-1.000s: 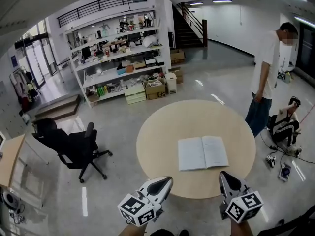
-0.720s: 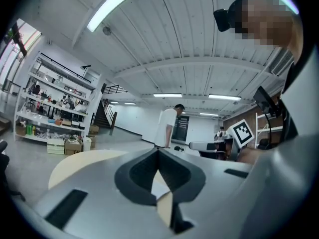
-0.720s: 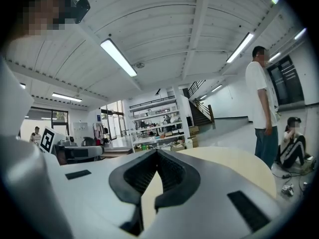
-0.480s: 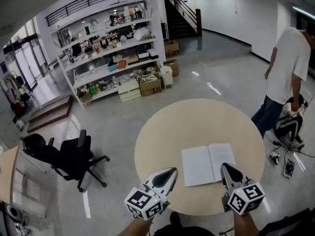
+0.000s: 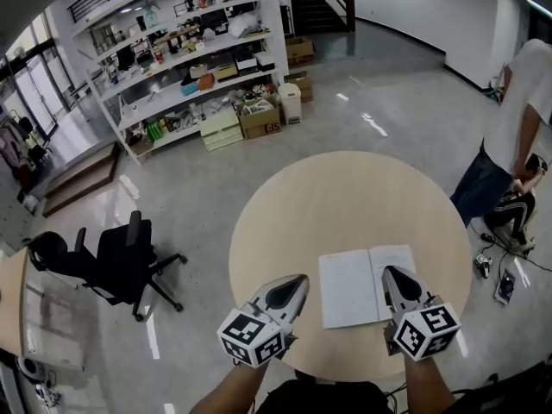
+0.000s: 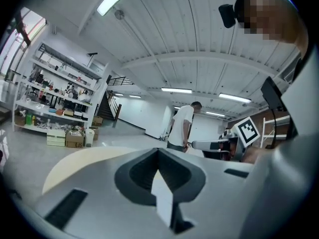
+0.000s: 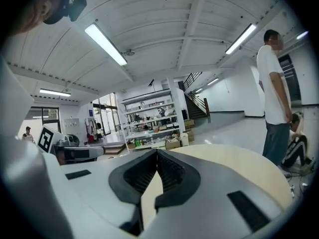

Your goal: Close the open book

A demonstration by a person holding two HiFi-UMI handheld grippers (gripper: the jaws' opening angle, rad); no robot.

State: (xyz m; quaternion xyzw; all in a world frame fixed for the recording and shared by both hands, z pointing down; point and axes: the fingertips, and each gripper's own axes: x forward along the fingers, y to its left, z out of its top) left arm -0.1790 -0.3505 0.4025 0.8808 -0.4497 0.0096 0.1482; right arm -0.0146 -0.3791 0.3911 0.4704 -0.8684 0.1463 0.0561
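I count one table (image 5: 328, 205), round and light wood, and one book (image 5: 352, 288) on it. There are two grippers, each with one marker cube. On the floor there is one black office chair (image 5: 121, 261) at 9 o'clock from the table. One long white shelf unit (image 5: 172, 67) with several levels stands at 11 o'clock. One person (image 5: 517, 119) stands at 2 o'clock, well apart from the table.

The book lies open and flat, a little toward 5 o'clock from the table's centre, closer to my edge. It shows two pale pages of about equal size. A thin dark fold runs between them from about 12 to 6 o'clock. The whole book is turned slightly, so its far edge sits higher on the right side. The print is too small for me to read.

The left gripper (image 5: 291, 285) is at 9 o'clock from the book, just beside its left page, above bare wood. Its jaws are closed together, with nothing between them. The right gripper (image 5: 392, 276) points over the right page, near the book's 4 o'clock side. Its jaws are also closed and empty. I cannot tell if its tip touches the paper.
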